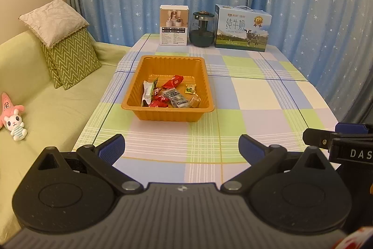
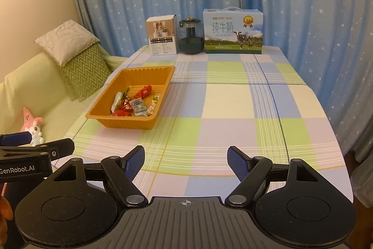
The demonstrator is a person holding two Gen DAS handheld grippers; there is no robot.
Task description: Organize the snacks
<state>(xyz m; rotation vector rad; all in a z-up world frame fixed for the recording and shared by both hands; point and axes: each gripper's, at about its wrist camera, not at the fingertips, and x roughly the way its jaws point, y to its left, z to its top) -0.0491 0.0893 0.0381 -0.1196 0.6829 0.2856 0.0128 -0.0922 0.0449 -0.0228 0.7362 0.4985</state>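
Note:
An orange plastic tray (image 1: 171, 62) stands on the checked tablecloth, left of the table's middle; it also shows in the right wrist view (image 2: 130, 120). Several wrapped snacks lie in its near half: red packets (image 1: 173, 81), a green and white packet (image 1: 149, 91), a grey packet (image 1: 176, 98) and a small yellow candy (image 1: 190, 88). My left gripper (image 1: 181, 147) is open and empty above the near table edge, in front of the tray. My right gripper (image 2: 185, 159) is open and empty, to the right of the left one and of the tray.
At the table's far edge stand a white box (image 1: 173, 25), a dark glass jar (image 1: 202, 29) and a blue milk carton (image 1: 242, 27). A green sofa (image 1: 53, 109) with cushions and plush toys (image 1: 14, 117) lies left of the table. Blue curtains hang behind.

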